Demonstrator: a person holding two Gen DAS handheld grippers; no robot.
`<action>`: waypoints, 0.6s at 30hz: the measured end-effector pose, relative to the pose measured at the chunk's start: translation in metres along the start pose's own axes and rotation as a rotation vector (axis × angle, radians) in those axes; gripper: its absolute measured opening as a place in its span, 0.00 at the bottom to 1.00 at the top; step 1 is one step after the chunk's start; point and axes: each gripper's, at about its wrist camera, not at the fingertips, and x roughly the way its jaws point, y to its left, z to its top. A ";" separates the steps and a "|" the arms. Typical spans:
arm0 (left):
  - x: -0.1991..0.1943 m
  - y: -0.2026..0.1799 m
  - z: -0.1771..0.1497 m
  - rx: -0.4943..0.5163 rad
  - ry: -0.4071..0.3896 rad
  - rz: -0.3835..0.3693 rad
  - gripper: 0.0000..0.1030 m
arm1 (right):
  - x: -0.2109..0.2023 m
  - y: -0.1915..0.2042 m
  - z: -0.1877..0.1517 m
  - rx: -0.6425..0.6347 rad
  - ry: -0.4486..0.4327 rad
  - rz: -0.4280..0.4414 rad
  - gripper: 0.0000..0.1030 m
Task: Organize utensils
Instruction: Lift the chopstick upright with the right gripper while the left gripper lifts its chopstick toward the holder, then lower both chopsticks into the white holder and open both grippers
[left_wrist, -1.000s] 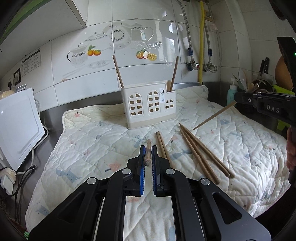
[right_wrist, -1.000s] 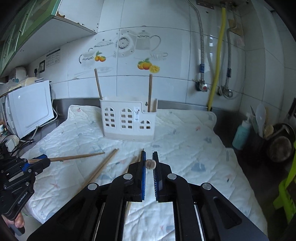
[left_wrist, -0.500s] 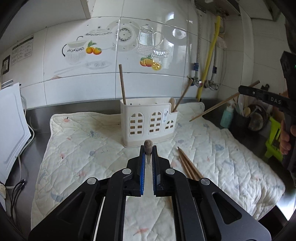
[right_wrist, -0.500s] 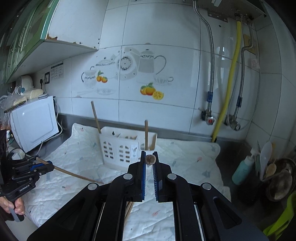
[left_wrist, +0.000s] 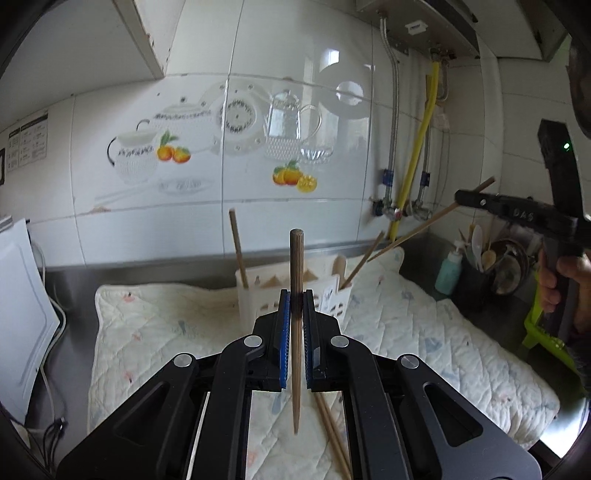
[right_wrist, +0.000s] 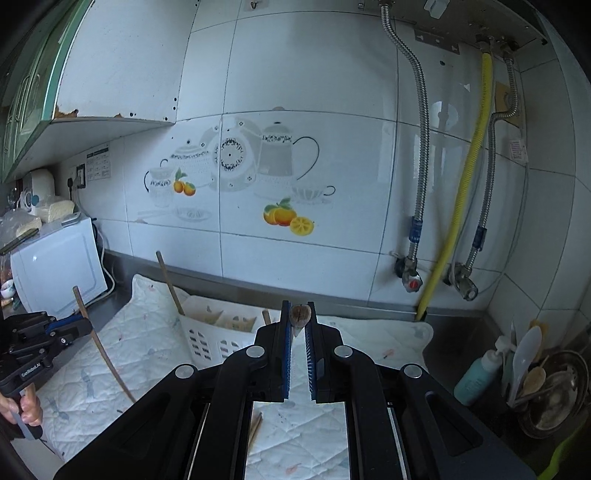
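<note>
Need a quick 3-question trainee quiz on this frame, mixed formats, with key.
1. True or false: the left gripper holds its chopstick roughly upright.
2. Multiple choice: the holder already contains: A) a fork, B) chopsticks, C) a knife.
3. Fill in: the loose chopsticks lie on the ____ .

Key: 1 true. 2 B, two sticks poke out of it. 3 quilted mat. Note that the right gripper also clamps a chopstick, seen end-on from its own camera.
</note>
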 end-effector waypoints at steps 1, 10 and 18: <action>-0.001 -0.001 0.006 0.001 -0.012 -0.002 0.05 | 0.003 0.001 0.003 -0.001 0.005 0.003 0.07; 0.001 -0.011 0.066 0.037 -0.146 0.014 0.05 | 0.046 0.012 0.018 -0.040 0.088 0.027 0.07; 0.034 -0.011 0.119 0.053 -0.255 0.068 0.05 | 0.084 0.015 0.011 -0.057 0.150 0.040 0.07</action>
